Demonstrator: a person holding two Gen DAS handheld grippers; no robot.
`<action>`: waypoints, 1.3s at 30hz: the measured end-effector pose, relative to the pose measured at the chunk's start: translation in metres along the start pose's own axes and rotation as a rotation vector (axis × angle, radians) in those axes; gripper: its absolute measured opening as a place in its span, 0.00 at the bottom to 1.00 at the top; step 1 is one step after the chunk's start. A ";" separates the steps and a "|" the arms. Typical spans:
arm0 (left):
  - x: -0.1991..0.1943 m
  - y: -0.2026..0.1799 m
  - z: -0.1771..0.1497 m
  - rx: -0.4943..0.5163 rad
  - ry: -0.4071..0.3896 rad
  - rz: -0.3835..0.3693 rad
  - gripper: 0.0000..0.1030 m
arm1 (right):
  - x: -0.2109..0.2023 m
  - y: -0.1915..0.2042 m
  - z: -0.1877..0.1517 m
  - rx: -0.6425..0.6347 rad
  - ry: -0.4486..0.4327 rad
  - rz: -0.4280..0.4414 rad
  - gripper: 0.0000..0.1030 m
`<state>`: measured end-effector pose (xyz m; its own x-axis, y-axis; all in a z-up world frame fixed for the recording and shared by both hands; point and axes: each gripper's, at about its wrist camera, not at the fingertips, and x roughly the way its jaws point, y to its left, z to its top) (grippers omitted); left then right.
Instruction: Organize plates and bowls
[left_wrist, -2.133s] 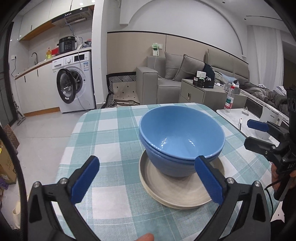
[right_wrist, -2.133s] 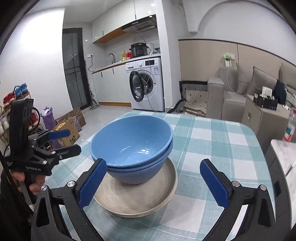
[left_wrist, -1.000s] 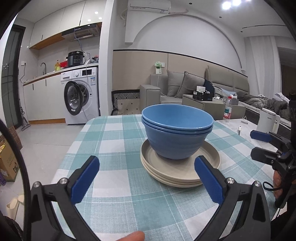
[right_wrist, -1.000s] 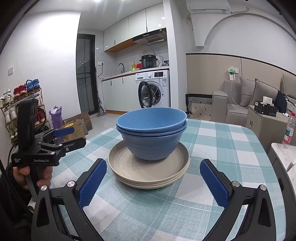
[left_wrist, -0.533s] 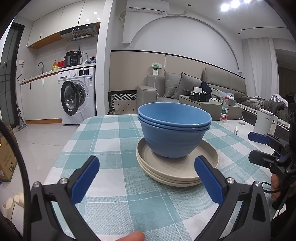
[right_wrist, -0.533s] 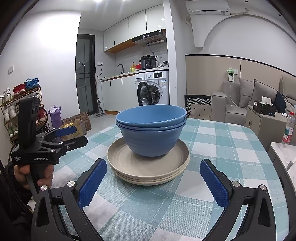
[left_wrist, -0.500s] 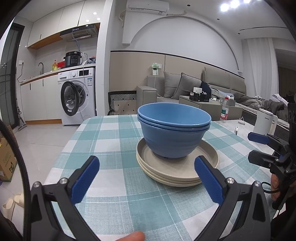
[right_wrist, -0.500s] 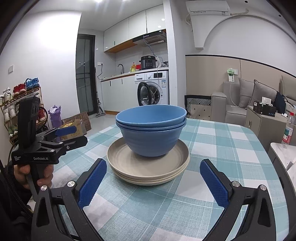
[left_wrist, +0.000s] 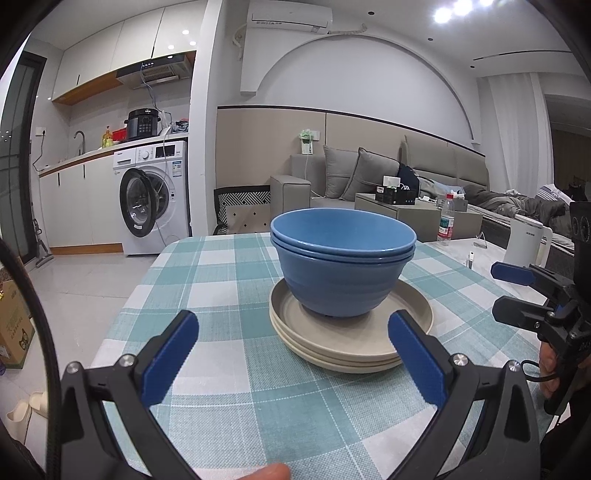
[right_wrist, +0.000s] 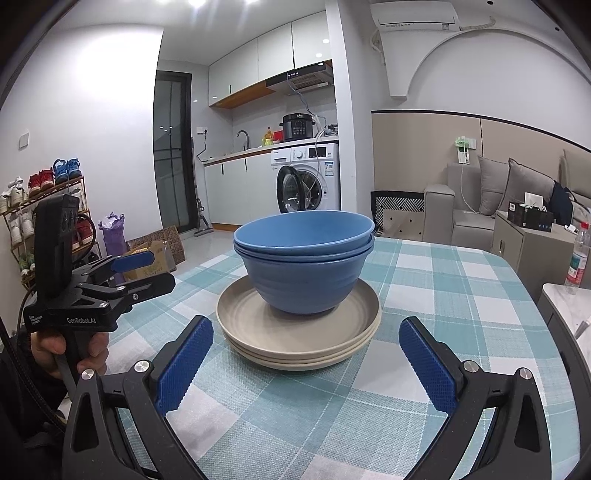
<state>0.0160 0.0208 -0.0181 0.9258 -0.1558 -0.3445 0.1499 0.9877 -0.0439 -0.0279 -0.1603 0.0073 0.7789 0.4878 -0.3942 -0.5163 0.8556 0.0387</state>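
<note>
Left wrist view: left gripper (left_wrist: 293, 350) has its blue pads spread wide, nothing between them. Straight ahead of it sit two nested blue bowls (left_wrist: 341, 264) on a stack of beige plates (left_wrist: 351, 334), all on the teal checked tablecloth (left_wrist: 221, 288). Off to its right the right gripper (left_wrist: 517, 291) hovers over the table edge, jaws apart, with a white kettle (left_wrist: 526, 242) and a water bottle (left_wrist: 446, 224) behind it; the labels are too small to read.

Right wrist view: right gripper (right_wrist: 304, 363) is also spread, empty, with the same bowls (right_wrist: 304, 269) and plates (right_wrist: 299, 334) just ahead of its pads. To its left a hand (right_wrist: 70, 350) holds the left gripper (right_wrist: 142, 273), whose body reads "GenRobot.AI" and "Data Acquisition System". Further back there's a washing machine (right_wrist: 308, 177) with a black cooker (right_wrist: 298, 126) on top.
</note>
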 end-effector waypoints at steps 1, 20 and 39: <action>0.000 -0.001 0.000 0.000 -0.002 0.001 1.00 | 0.000 0.000 0.000 0.000 -0.001 0.002 1.00; 0.000 -0.001 0.000 0.000 -0.003 0.000 1.00 | 0.002 0.005 -0.002 -0.025 -0.004 0.002 1.00; 0.000 -0.002 0.000 0.004 -0.009 -0.001 1.00 | 0.002 0.004 -0.003 -0.019 -0.002 0.002 1.00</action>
<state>0.0156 0.0189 -0.0181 0.9285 -0.1574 -0.3363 0.1527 0.9874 -0.0406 -0.0293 -0.1563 0.0037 0.7787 0.4898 -0.3920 -0.5243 0.8513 0.0222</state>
